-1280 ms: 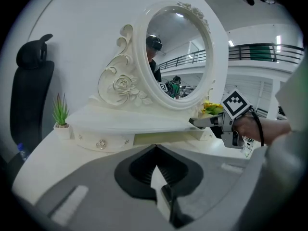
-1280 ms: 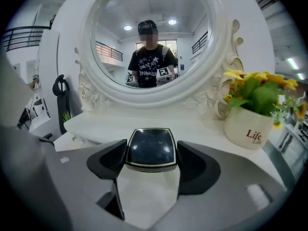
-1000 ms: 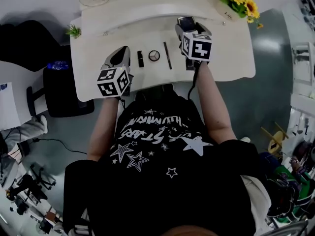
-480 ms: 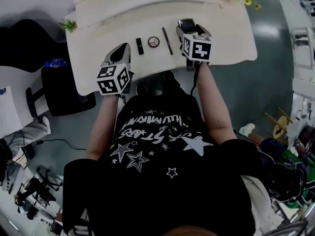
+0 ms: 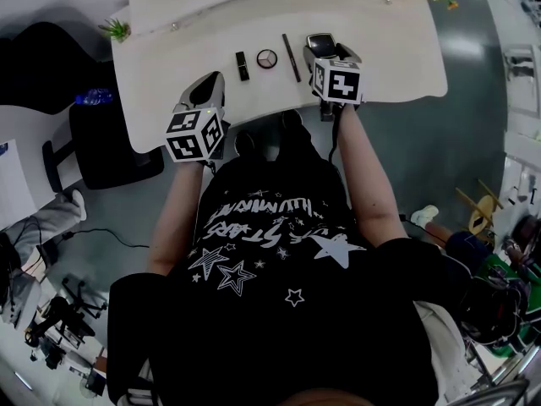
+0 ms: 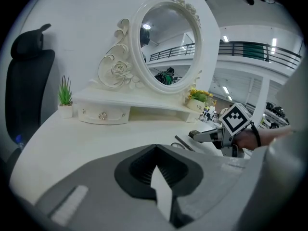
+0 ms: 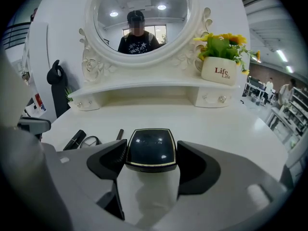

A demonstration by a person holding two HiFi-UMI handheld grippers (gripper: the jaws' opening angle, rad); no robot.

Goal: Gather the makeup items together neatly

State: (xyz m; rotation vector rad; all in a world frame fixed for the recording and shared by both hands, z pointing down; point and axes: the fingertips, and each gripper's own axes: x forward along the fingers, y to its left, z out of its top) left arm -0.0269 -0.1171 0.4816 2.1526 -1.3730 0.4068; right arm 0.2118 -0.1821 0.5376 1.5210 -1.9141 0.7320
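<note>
White dressing table (image 5: 389, 66), from the head view, bears a lipstick (image 5: 243, 64), round case (image 5: 267, 58) and pencil (image 5: 291, 57) in a row between the left gripper (image 5: 209, 87) and the right gripper (image 5: 321, 45). The left gripper view shows its jaws pressed together on nothing. The right gripper view shows its jaws clamped on a black square compact (image 7: 150, 149), just right of the pencil.

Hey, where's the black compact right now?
The compact sits clamped in the right gripper, seen in the right gripper view. In the head view it is just right of the pencil on the table.
</note>
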